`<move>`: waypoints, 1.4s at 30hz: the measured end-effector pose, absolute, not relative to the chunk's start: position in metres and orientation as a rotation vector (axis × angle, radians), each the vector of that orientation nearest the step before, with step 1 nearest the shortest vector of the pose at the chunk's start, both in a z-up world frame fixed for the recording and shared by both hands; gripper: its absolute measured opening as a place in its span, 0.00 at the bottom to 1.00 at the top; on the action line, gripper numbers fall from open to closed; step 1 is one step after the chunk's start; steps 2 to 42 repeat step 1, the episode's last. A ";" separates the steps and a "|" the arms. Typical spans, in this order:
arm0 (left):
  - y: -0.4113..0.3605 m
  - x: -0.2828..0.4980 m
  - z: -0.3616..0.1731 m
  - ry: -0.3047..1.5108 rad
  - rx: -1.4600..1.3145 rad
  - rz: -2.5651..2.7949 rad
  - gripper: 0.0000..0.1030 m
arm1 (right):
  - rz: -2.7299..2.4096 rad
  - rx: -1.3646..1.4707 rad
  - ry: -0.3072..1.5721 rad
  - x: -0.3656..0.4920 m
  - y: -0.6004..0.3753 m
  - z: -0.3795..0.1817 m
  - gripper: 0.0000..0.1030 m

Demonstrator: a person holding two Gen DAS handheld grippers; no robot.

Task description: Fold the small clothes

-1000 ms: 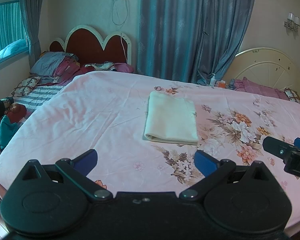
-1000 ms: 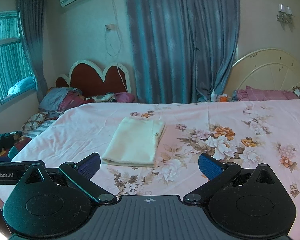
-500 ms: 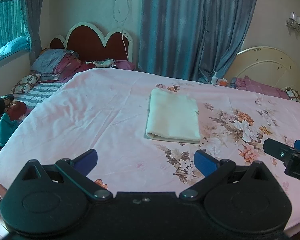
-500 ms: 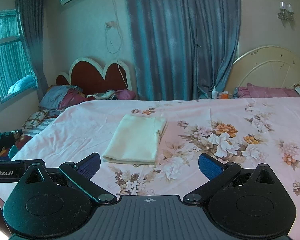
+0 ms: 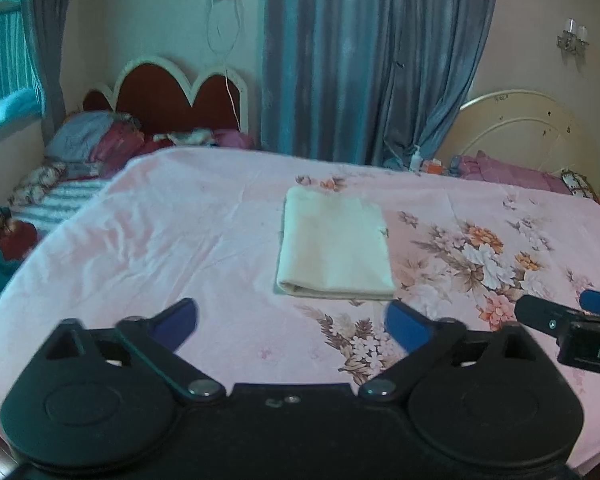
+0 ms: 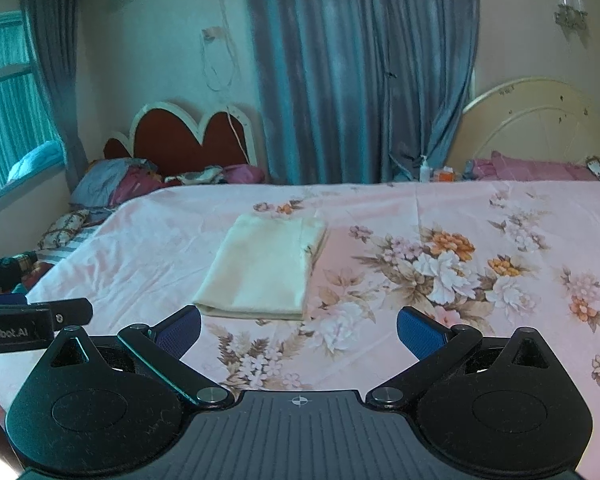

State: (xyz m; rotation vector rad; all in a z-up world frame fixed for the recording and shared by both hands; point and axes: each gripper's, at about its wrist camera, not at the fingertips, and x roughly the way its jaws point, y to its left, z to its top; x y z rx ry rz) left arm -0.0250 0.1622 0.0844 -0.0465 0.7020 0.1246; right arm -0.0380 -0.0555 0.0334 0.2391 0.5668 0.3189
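Both handheld grippers have drifted a little over the past second, the folded cloth sliding slightly lower and larger in the two wrist views while the cloth itself has not shifted on the bed. At this moment the left gripper [image 5: 292,318] hovers above the near edge of the pink floral bedsheet [image 5: 148,240], its blue pads spread wide and holding nothing; the right gripper [image 6: 298,326] does the same beside it, equally wide and empty. Ahead of both lies the cream garment [image 5: 334,250], already doubled into a neat rectangle, its rounded fold facing the grippers and its looser layered edge on the right side. It looks close to finished, with perhaps one more fold or a tidy-up left. To do that well, each gripper would best come in low at a near corner, pinch through all layers rather than only the top one, and lift both corners evenly so the stack does not skew. Dragging on the sheet could wrinkle it and pull the rectangle out of square.
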 end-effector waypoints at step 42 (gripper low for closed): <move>0.164 -0.018 0.080 0.723 -0.053 0.129 1.00 | 0.313 0.241 0.577 -0.033 -0.056 0.030 1.00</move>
